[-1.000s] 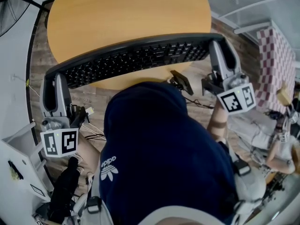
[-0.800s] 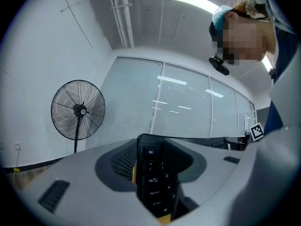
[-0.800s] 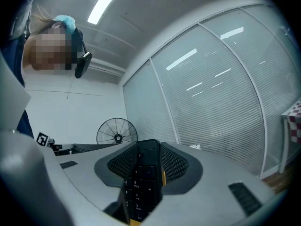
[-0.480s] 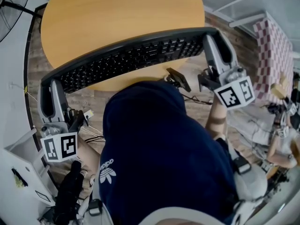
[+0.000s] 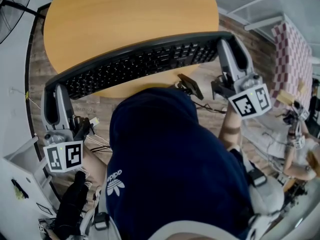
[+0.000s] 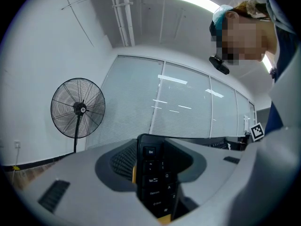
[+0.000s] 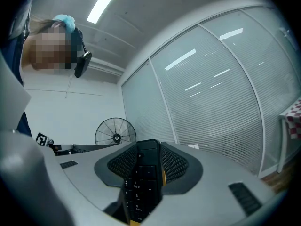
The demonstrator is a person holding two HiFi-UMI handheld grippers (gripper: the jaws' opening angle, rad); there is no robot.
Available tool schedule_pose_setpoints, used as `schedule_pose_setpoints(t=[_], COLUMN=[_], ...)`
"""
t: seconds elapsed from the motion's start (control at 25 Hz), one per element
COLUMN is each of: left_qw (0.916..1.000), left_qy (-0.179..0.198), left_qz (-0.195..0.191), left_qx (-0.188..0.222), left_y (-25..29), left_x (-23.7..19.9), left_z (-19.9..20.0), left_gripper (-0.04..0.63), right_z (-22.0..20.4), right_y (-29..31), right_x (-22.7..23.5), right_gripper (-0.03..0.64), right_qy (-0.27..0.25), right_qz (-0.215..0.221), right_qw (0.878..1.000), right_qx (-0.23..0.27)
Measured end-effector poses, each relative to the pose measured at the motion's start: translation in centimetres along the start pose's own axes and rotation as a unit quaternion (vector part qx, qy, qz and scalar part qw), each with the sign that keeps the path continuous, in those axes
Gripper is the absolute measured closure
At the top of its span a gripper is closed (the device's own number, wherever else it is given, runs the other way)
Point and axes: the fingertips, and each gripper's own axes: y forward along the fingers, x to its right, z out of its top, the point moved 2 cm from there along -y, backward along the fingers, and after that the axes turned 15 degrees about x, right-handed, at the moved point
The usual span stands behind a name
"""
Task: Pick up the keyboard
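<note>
A long black keyboard [image 5: 140,61] hangs in the air above the near edge of the round wooden table [image 5: 125,14], tilted keys toward me. My left gripper [image 5: 52,91] is shut on its left end, and my right gripper [image 5: 227,41] is shut on its right end. In the left gripper view the keyboard end [image 6: 155,178] with the Esc key stands clamped between the grey jaws. In the right gripper view the numpad end [image 7: 141,178] is clamped the same way. Both gripper cameras point upward at the room.
A standing fan [image 6: 77,109] is near the white wall at left. Glass partitions with blinds [image 7: 225,102] run behind. A checkered cloth [image 5: 295,54] lies at right, cables and gear on the floor [image 5: 200,104]. My dark blue hoodie [image 5: 170,169] fills the lower middle.
The keyboard and both grippers rose slightly and shifted left between the earliest frame and half a second ago; since then they have hardly moved.
</note>
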Motion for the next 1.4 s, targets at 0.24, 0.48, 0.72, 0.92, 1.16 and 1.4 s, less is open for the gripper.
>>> schedule_pose_setpoints(t=[0.24, 0.48, 0.72, 0.92, 1.16, 1.4], left_qw=[1.0, 1.0, 1.0, 1.0, 1.0, 1.0], left_qy=[0.002, 0.003, 0.003, 0.001, 0.002, 0.001], left_qz=[0.003, 0.005, 0.005, 0.005, 0.007, 0.008], left_qx=[-0.001, -0.002, -0.001, -0.001, 0.0, 0.0], left_y=[-0.1, -0.22, -0.17, -0.19, -0.18, -0.23], left_x=[0.06, 0.13, 0.12, 0.11, 0.14, 0.17], left_z=[0.14, 0.12, 0.1, 0.07, 0.07, 0.06], left_gripper=[0.428, 0.428, 0.428, 0.428, 0.428, 0.428], right_z=[0.07, -0.02, -0.06, -0.01, -0.12, -0.07], right_y=[0.17, 0.25, 0.26, 0.22, 0.31, 0.4], right_x=[-0.05, 0.0, 0.06, 0.06, 0.16, 0.17], right_gripper=[0.469, 0.469, 0.469, 0.469, 0.469, 0.471], right_qy=[-0.002, 0.001, 0.001, 0.002, 0.004, 0.005], right_qz=[0.003, 0.004, 0.004, 0.003, 0.004, 0.004], right_qw=[1.0, 1.0, 1.0, 1.0, 1.0, 1.0], right_qx=[-0.002, -0.001, 0.0, 0.0, 0.001, -0.003])
